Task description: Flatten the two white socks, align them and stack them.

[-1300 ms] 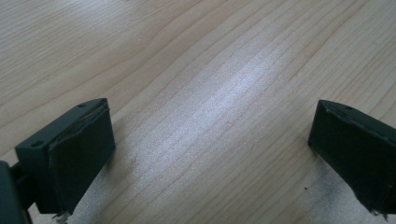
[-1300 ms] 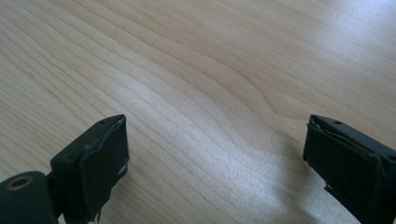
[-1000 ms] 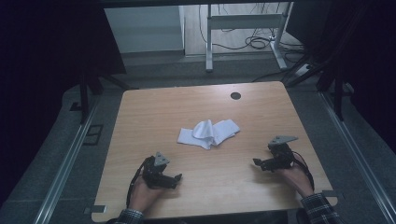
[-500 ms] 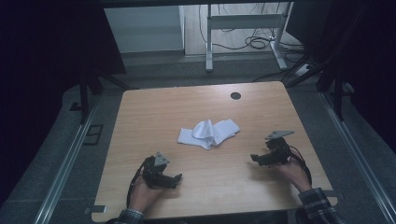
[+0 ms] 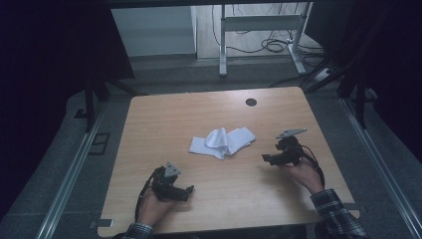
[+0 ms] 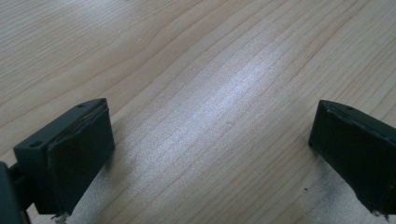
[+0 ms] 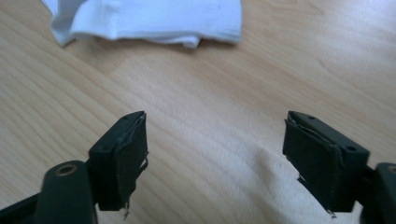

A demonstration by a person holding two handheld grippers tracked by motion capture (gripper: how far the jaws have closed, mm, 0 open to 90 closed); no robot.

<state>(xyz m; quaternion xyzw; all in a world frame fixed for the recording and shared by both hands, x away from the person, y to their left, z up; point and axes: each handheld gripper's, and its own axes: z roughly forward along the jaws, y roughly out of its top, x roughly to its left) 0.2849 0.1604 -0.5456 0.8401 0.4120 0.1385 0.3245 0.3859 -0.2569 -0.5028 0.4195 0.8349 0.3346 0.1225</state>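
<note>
While near the white cloth [image 5: 222, 142], right gripper [image 5: 266, 158] amid bare table [image 5: 164, 119].

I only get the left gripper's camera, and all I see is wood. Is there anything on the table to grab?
Observer: Yes, a crumpled white cloth lies near the table's middle.
Operator: Is the other gripper near it?
Observer: The right gripper points at it from the cloth's right, not touching.
Operator: Is it holding anything?
Observer: No. Its jaws have just been closing a little, with bare table between them.
</note>
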